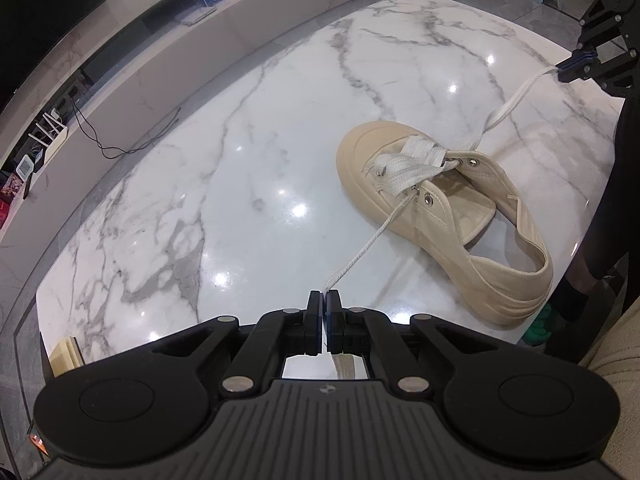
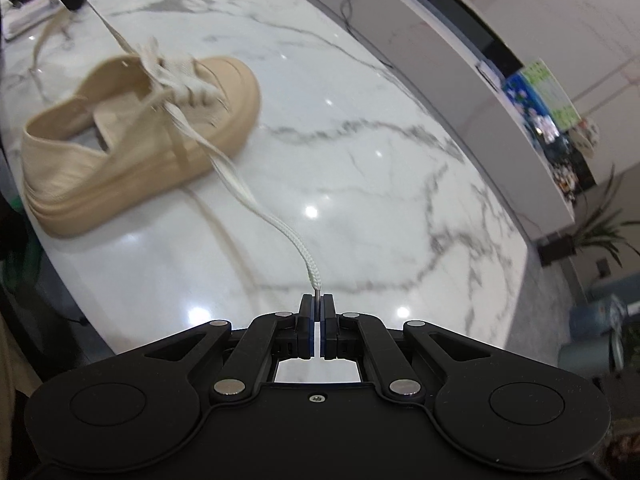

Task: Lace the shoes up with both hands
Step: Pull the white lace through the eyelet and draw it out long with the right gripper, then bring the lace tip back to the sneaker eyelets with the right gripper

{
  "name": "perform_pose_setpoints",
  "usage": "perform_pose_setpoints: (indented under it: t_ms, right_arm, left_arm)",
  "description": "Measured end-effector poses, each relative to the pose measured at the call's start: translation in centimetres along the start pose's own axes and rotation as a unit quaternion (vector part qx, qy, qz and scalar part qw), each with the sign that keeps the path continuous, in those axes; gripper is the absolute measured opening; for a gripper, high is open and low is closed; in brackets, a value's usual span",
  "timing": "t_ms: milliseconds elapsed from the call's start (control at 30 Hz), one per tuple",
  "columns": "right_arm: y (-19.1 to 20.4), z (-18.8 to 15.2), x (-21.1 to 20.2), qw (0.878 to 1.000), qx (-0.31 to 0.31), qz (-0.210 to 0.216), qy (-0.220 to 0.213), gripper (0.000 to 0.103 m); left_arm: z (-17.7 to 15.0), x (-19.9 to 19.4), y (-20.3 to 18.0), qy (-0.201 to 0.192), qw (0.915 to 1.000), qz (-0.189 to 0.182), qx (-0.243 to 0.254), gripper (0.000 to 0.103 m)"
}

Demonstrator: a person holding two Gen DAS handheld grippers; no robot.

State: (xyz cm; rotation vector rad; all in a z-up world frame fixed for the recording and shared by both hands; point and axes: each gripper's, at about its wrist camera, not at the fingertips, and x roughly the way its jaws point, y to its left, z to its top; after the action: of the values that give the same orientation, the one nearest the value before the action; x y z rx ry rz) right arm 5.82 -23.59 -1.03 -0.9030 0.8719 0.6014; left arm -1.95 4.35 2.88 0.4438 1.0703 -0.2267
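A: Where is the shoe?

B: The beige shoe (image 1: 448,216) lies on the marble table (image 1: 240,160), toe cap pointing away from the person's side, heel near the table edge. The right wrist view of it is blurred.

A: And the white lace (image 1: 404,160)?

B: It crosses the first eyelets in 2 flat bands, then runs out to both sides as 2 taut strands.

A: What are the grippers doing?

B: The left gripper (image 1: 323,300) has its jaws pressed together on 1 lace end. The right gripper (image 2: 316,304) pinches the other end by its tip, jaws equally tight. Each strand stretches straight from shoe to gripper, raised off the table.
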Motion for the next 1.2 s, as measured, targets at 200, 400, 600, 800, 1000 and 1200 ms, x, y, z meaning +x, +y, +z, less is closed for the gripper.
perform_pose_setpoints:
  t_ms: [200,400,600,800,1000,1200]
  right_arm:
    - [-1.6,-1.6,0.1,0.999,0.022,-0.025,0.02,0.001]
    - [-2.9,-2.8,-0.1,0.998,0.039,-0.043,0.032,0.001]
    - [-3.4,-3.1,-0.6,0.997,0.044,-0.051,0.03,0.001]
    - [-2.1,-1.4,-2.0,1.0,0.023,-0.016,-0.009,0.001]
    - [0.0,1.2,-3.2,0.998,-0.008,0.026,-0.049,0.001]
    - [2.9,3.8,-2.9,0.994,-0.051,0.067,-0.067,0.001]
  left_arm:
    - [-0.3,-0.1,0.4,0.005,0.9999,0.009,-0.002,0.001]
    - [-0.6,0.1,0.9,0.008,0.9998,0.014,-0.01,0.001]
    - [-1.5,-0.1,2.2,0.018,0.9988,0.038,-0.026,0.001]
    - [-1.2,-1.1,1.5,-0.001,0.9995,0.015,-0.027,0.001]
    - [0.1,-1.7,-0.6,-0.028,0.9994,-0.015,-0.013,0.008]
    - [1.6,-1.1,-3.1,-0.064,0.996,-0.063,-0.008,0.016]
